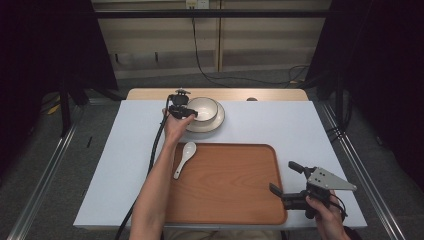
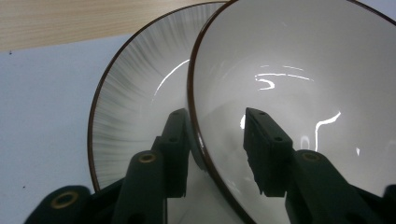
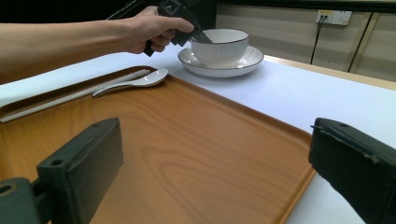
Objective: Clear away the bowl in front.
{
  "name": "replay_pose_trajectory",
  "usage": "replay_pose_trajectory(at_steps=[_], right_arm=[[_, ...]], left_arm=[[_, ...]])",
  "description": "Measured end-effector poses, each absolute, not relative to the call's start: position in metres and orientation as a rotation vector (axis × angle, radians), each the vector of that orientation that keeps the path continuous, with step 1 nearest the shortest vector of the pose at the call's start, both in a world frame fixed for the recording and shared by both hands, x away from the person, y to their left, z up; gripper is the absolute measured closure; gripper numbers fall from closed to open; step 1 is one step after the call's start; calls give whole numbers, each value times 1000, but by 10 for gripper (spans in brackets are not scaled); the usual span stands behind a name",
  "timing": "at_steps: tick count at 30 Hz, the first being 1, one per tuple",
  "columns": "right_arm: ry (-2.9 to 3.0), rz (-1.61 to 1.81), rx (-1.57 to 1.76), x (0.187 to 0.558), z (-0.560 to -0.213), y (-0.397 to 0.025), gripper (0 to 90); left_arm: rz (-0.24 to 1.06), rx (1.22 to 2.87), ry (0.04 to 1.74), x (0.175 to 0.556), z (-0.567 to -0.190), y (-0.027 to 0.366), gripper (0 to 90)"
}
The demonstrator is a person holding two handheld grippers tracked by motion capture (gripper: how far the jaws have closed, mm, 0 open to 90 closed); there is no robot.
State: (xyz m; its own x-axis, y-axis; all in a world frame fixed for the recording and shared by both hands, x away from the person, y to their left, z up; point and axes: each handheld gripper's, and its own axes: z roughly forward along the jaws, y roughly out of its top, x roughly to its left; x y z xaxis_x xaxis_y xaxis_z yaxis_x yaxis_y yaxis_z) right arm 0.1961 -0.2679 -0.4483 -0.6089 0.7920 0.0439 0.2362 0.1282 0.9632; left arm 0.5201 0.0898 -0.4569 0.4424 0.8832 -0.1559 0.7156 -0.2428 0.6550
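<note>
The white ceramic bowl (image 1: 202,108) sits on a matching white plate (image 1: 216,121) at the far middle of the table (image 1: 300,125), just beyond the wooden tray (image 1: 235,185). Judge it hard, glazed and slick, moderately heavy for its size and liable to chip or break if dropped or knocked against the plate. Its only practical hold is the thin dark-edged rim, pinched across the wall.

Your left hand-held gripper (image 2: 217,140) stands astride that rim on the bowl's near-left side: one jaw outside the wall, over the plate, the other inside the bowl. The jaws stand narrow, close to the wall, but a gap shows at the inner jaw, so the grip does not look closed. Expect the glaze to slip under a light pinch; seat the jaws deep and lift level, so the bowl clears the plate without dragging.

A white ceramic soup spoon (image 1: 184,157) lies at the tray's far-left corner, bowl end pointing away from you, with a pale pair of chopsticks (image 3: 74,95) beside it.

Your right hand-held gripper (image 1: 282,179) hovers wide open and empty over the tray's near-right corner.

No brand, label or legible writing is visible on any item.
</note>
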Motion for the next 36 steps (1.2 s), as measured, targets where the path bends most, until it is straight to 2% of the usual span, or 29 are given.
replay_pose_trajectory(at_steps=[5, 10, 14, 19, 25, 36], right_arm=[[1927, 1500, 989, 196, -448, -267, 30], [1922, 1497, 993, 195, -448, -267, 30], [1924, 1498, 988, 196, -448, -267, 30], [1922, 1495, 989, 196, -448, -267, 30], [1921, 1496, 988, 196, -448, -267, 30], [1907, 1503, 995, 196, -447, -269, 30]], left_arm=[[298, 2009, 1345, 521, -456, 92, 742], [282, 1987, 1349, 521, -457, 92, 747], [229, 1966, 1361, 523, -456, 96, 809], [222, 1968, 1376, 523, -455, 99, 817], [199, 1897, 1405, 521, -453, 106, 825], [231, 1901, 1411, 517, -450, 112, 826]])
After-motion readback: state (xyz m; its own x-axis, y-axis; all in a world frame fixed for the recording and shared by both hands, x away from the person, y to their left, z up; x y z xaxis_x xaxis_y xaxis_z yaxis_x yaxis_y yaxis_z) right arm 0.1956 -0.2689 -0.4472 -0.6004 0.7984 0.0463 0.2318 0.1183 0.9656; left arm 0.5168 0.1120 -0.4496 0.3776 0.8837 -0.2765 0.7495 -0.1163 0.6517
